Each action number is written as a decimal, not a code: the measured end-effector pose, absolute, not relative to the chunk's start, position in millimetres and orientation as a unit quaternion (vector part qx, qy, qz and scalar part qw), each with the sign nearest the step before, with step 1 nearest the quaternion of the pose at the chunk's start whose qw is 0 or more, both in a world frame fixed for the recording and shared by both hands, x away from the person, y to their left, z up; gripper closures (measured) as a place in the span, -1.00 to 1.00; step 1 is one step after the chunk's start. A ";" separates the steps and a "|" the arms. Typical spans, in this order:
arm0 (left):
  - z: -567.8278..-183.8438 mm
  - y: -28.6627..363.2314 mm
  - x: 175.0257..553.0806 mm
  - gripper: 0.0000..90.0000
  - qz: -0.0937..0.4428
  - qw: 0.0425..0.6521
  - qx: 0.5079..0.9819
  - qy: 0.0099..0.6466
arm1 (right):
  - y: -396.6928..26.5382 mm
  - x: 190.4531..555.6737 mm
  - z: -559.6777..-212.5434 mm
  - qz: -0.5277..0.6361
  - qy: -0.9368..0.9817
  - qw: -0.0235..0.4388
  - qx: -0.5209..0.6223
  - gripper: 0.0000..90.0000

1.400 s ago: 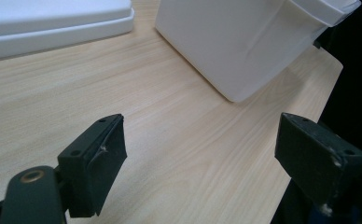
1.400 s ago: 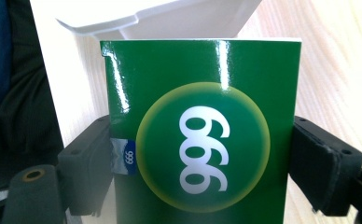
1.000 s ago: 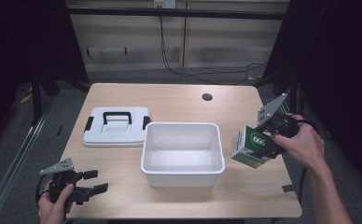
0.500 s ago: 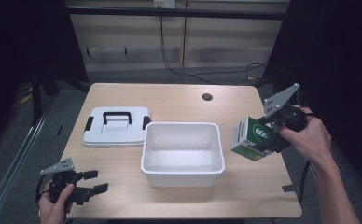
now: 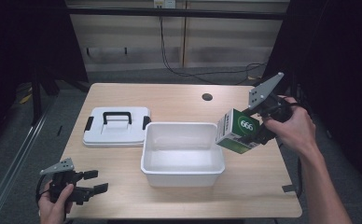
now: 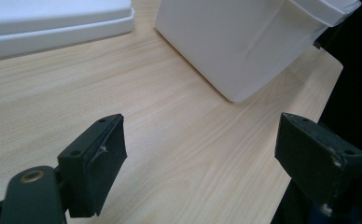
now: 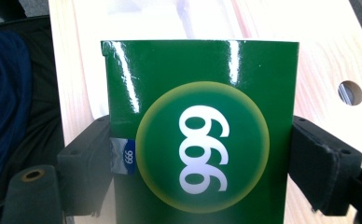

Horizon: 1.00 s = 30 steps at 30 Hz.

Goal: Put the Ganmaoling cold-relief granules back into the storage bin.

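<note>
Right gripper [image 5: 258, 133]: jaws clamped on both sides of the green box [image 5: 236, 131], held tilted above the tub's [image 5: 183, 176] 3 o'clock rim. Left gripper [image 5: 93, 182]: jaws wide apart, empty, at the table's [image 5: 179, 98] 7 o'clock corner; lid [image 5: 116, 126] at the tub's 10 o'clock.

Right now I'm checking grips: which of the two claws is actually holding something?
The right claw: its jaws clamp the green cardboard box marked 666, beside the white plastic tub. The left claw is open, holding nothing.
</note>
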<state>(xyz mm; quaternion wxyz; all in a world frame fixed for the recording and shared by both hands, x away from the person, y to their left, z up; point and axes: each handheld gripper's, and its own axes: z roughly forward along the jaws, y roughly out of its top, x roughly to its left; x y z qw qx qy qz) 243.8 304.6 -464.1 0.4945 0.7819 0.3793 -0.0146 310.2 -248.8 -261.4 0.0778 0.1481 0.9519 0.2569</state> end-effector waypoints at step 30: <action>-464.0 305.3 244.2 -0.63 -0.013 0.494 0.782 0.381 | -182.7 335.2 -278.6 0.230 0.968 0.035 0.099 -0.64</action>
